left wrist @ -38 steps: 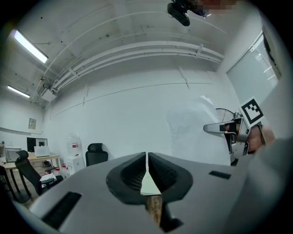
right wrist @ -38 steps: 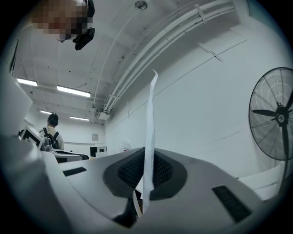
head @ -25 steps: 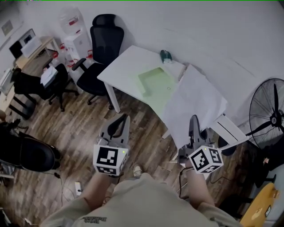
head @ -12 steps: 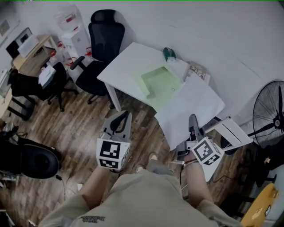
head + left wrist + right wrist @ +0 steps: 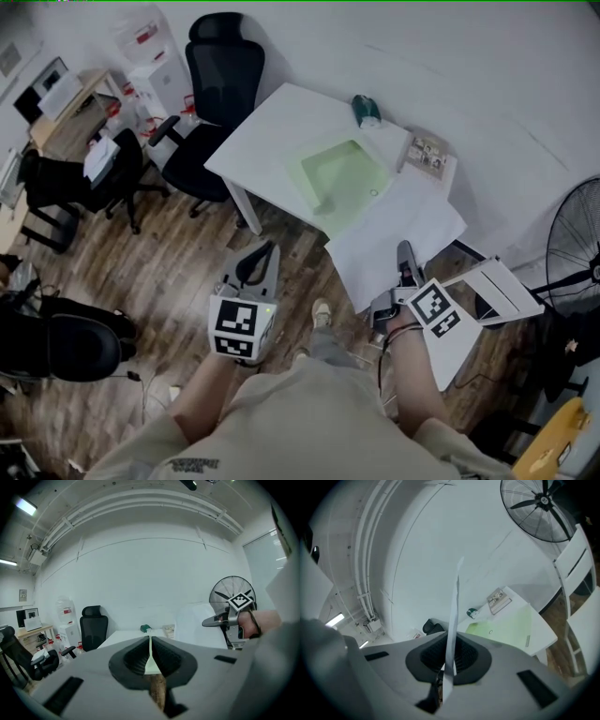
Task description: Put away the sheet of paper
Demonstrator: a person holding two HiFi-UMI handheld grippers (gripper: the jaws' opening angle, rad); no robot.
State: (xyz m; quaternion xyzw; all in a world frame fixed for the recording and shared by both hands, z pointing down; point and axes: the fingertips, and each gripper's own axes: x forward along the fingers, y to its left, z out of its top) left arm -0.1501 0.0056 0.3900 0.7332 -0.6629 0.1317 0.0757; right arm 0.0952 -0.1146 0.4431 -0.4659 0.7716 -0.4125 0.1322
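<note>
The large white sheet of paper [image 5: 398, 230] hangs over the near right corner of the white table [image 5: 262, 141], next to a pale green folder [image 5: 345, 176] that lies flat on it. My right gripper [image 5: 404, 253] is shut on the sheet's near edge. In the right gripper view the paper [image 5: 454, 606] runs edge-on up from between the pads of the right gripper [image 5: 451, 651], with the folder [image 5: 506, 625] beyond. My left gripper [image 5: 266, 251] hovers over the floor short of the table, shut with nothing held. The left gripper view shows the left gripper [image 5: 150, 641] with its jaws together.
A teal object [image 5: 366, 111] and a printed booklet [image 5: 427, 152] lie at the table's far side. A black office chair [image 5: 220, 70] stands behind the table's left end. A standing fan [image 5: 577, 244] and a white frame [image 5: 497, 286] are on the right. More chairs and desks stand at left.
Both grippers have come closer to the table and lower. The right gripper has rolled, and the sheet has swung from near upright to lying flatter over the table's corner.
</note>
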